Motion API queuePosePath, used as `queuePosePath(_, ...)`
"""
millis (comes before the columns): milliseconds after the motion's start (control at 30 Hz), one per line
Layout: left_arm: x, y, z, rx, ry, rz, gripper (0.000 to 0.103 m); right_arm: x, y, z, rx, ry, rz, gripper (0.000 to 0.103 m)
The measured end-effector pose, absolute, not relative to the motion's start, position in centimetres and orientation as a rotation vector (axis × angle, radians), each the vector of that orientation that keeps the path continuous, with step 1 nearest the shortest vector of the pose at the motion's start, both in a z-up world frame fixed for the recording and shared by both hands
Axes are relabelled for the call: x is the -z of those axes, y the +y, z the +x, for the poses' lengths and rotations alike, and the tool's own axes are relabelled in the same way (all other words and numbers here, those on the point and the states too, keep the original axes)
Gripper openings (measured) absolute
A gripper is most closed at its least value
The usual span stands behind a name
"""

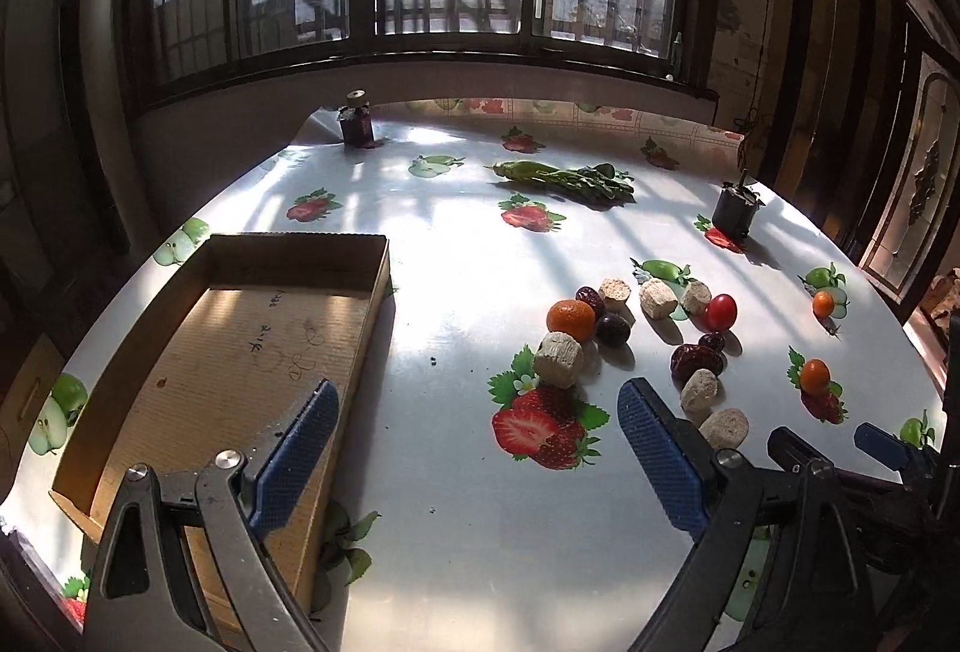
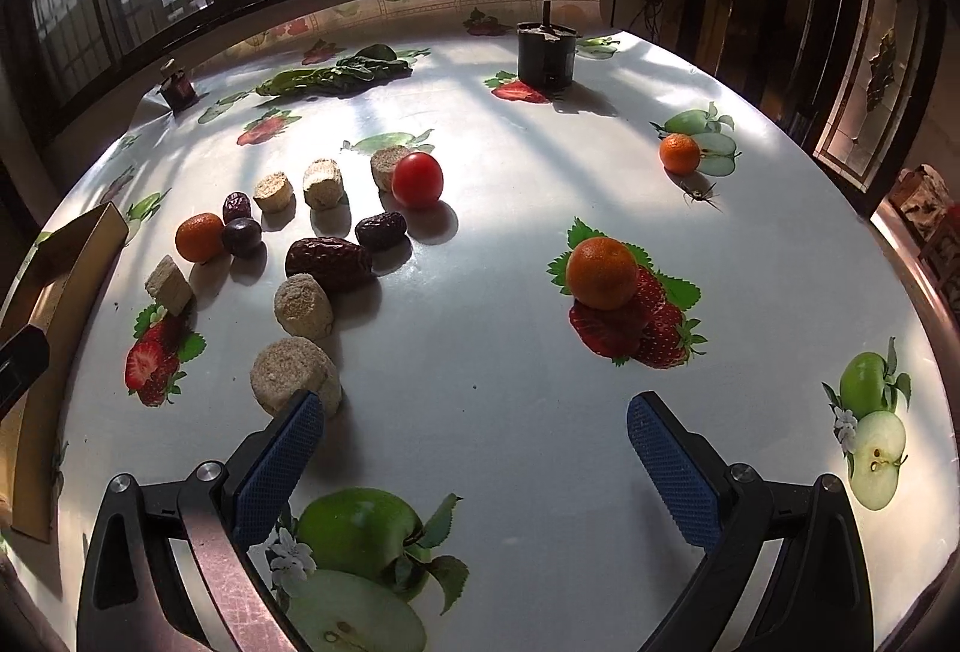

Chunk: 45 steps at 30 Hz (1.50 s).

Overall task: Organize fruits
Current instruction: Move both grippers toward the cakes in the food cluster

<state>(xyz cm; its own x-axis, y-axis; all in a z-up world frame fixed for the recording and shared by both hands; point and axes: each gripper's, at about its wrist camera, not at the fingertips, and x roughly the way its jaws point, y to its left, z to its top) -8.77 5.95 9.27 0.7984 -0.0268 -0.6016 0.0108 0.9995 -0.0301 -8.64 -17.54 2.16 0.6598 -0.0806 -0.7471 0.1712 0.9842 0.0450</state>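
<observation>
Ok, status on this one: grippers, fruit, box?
Left gripper and right gripper open, both empty. Cardboard box empty; oranges, tomato, dates loose on the table. Beige chunks mixed among them.

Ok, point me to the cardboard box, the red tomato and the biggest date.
cardboard box (image 1: 252,352), left wrist view, bare inside floor.
red tomato (image 2: 417,179), right wrist view, middle of its skin.
biggest date (image 2: 327,262), right wrist view, centre of its wrinkled body.

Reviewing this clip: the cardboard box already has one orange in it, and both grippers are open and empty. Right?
Not quite. The left wrist view shows the cardboard box holding nothing; the oranges lie on the table. The left gripper and right gripper are open and empty, as stated.
</observation>
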Motion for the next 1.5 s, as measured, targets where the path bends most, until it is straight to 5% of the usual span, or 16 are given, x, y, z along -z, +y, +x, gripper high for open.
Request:
queuePosePath(333, -11.1, 8.1, -11.2, -0.029, 0.587, 0.01, 0.094, -6.9, -13.5, -14.2, 0.128, 0.554, 0.104, 0.102)
queuePosePath(1133, -10.4, 8.6, -11.2, -0.02, 0.657, -0.004, 0.094, -5.7, -12.2, -14.8, 0.069, 0.599, 0.093, 0.102)
queuePosePath(1500, -18.9, 11.7, -8.8, 0.007, 0.506, 0.025, 0.095, -12.9, -17.0, -12.2, 0.092, 0.516, 0.018, 0.102)
